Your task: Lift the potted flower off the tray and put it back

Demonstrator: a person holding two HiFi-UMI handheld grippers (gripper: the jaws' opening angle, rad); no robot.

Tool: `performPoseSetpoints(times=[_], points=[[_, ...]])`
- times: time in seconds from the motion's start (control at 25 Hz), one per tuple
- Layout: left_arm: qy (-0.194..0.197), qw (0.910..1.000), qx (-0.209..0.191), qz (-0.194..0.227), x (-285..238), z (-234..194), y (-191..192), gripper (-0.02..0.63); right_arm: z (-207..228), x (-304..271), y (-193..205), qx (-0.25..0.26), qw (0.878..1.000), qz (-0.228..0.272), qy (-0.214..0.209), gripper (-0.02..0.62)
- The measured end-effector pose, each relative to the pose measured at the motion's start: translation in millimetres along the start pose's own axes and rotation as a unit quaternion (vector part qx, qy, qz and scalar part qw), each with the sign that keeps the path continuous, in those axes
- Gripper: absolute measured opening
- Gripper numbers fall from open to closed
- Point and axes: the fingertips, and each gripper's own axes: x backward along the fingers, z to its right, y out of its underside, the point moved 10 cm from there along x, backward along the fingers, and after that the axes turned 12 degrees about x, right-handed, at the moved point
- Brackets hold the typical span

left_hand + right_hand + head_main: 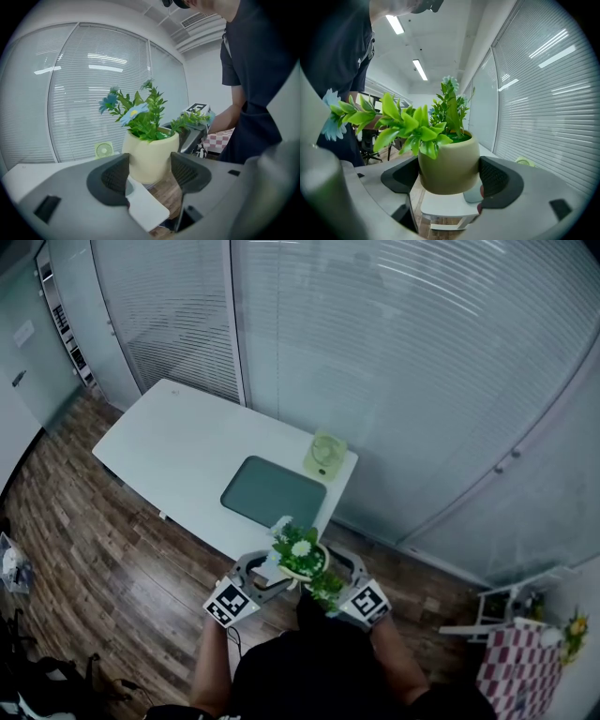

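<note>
Off the near end of the white table (178, 446), close to the person's body, the potted flower (302, 559) hangs in the air, well apart from the grey-green tray (272, 491).

1. Tool state: the left gripper (148, 176) pinches the cream pot, 1 ribbed pad on each side of the wall. The right gripper (450, 176) pinches the same pot from the opposite side, pads against both flanks. Nothing else sits between either pair of jaws.
2. Pot attitude: roughly upright in both gripper views, with foliage overhanging the rim.
3. Tray: bare, lying flat near the table's middle. A small green desk fan (324, 456) stands just beyond its far corner.

Assessment: the lift-off appears complete, and the return leg is the step in hand. The next move calls for both grippers to travel forward together, keeping the pot level, then to lower it onto the tray's flat centre before the jaws part. Uneven motion between the 2 grippers could tilt the pot.
</note>
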Motion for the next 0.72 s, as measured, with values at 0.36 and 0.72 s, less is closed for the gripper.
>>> performPoseSetpoints(times=[0.36, 0.72], points=[[-0.001, 1.0000, -0.002, -0.005, -31, -44, -14, 0.268, 50, -22, 9, 0.002, 1.000, -0.005, 0.001, 0.373], [-0.003, 0.9996, 0.018, -0.020, -62, -80, -8, 0.268, 86, -44, 31, -0.003, 1.000, -0.017, -0.013, 0.373]])
